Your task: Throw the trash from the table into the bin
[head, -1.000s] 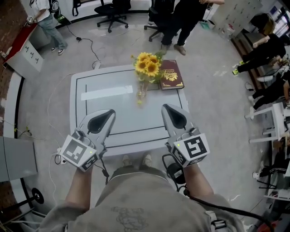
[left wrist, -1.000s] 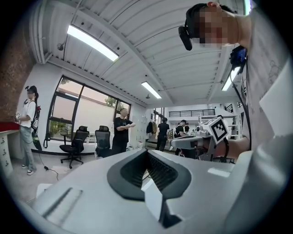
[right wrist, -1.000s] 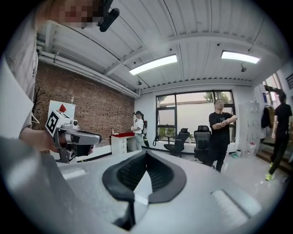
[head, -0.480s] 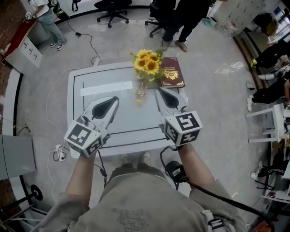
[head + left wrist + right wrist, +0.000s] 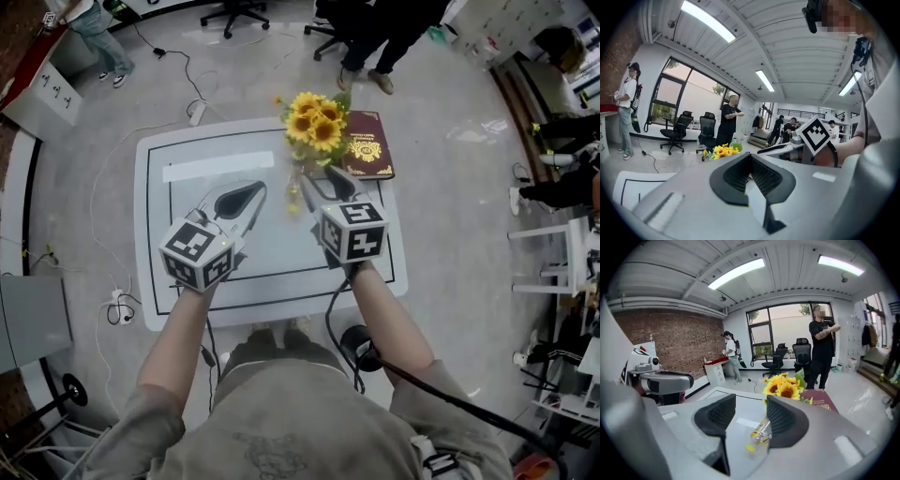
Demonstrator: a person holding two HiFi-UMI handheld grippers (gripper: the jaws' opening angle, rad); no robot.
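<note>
Right gripper view: clear, yellow-capped bottle (image 5: 761,431) lies between just-opened jaws of right tool (image 5: 750,411).

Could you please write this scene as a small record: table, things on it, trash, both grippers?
table: white, with a black border line
on it: sunflowers, red book, white strip
trash: clear bottle with yellow cap, lying beside the sunflowers
left gripper: shut, empty
right gripper: jaws just opening, bottle ahead between them, not gripped

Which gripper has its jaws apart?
The right gripper: its jaws have just been opening, nothing between them, the bottle just ahead; on the left gripper they meet.
</note>
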